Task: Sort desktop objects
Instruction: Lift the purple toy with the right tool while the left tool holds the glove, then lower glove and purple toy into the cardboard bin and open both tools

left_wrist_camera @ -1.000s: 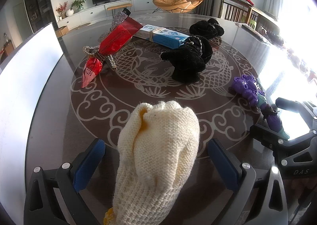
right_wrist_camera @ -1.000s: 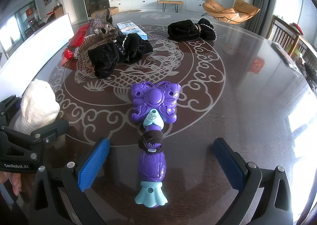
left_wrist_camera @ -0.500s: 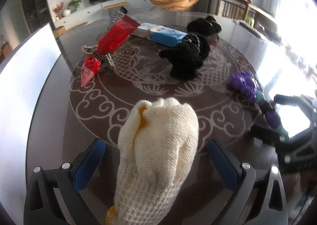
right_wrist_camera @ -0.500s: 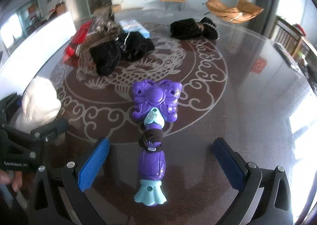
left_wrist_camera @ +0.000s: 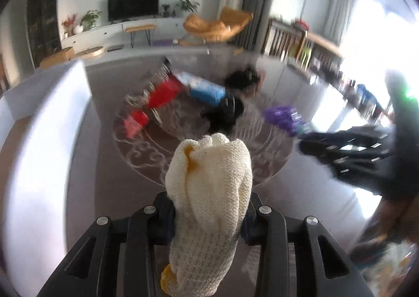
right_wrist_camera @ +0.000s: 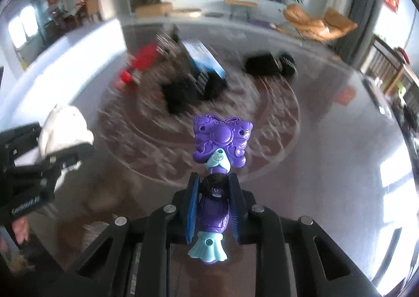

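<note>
My left gripper is shut on a cream knitted glove and holds it above the dark round table. My right gripper is shut on the handle of a purple butterfly toy wand, lifted off the table. The glove also shows at the left of the right wrist view. The wand's purple head shows blurred in the left wrist view, with the right gripper's body at the right.
On the table's far half lie a red packet, a blue box, a black fluffy item and a second black item. A white panel runs along the left edge. The background is motion-blurred.
Both grippers went from open to shut, the left on the glove and the right on the wand. Both objects have been lifted off the table and the views now look from higher up.
</note>
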Demonstrator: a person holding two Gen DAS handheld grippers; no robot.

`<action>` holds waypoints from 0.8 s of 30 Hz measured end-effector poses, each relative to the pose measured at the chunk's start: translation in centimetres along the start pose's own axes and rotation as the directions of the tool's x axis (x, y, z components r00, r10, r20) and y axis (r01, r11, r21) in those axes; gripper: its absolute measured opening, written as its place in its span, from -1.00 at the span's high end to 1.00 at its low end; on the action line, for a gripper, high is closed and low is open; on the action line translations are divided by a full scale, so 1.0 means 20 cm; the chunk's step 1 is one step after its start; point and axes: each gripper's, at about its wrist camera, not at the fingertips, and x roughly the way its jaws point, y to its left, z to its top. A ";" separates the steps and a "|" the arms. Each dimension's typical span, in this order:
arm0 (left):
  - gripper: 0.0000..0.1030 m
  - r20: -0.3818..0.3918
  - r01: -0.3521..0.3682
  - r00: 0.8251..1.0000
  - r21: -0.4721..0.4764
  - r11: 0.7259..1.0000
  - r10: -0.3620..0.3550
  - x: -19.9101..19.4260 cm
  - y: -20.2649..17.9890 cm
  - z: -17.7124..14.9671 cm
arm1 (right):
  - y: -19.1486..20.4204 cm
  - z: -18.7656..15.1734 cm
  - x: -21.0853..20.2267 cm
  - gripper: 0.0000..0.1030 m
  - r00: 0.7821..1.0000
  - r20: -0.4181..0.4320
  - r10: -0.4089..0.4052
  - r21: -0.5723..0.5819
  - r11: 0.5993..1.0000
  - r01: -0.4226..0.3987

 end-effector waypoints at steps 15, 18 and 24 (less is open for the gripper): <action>0.25 -0.082 -0.374 0.926 -0.334 0.866 0.368 -0.71 1.29 -0.20 | 1.43 0.43 -0.17 0.57 0.846 0.051 0.531 -0.247 0.827 -0.504; -0.04 -0.188 -0.426 0.905 -0.371 0.825 0.383 -0.64 1.41 -0.30 | 1.65 0.38 -0.06 0.54 0.832 -0.038 0.553 -0.298 0.789 -0.538; -0.64 -0.146 -0.447 0.893 -0.397 0.802 0.425 -0.65 1.38 -0.34 | 1.60 0.33 -0.02 -0.48 0.821 0.013 0.571 -0.306 0.784 -0.540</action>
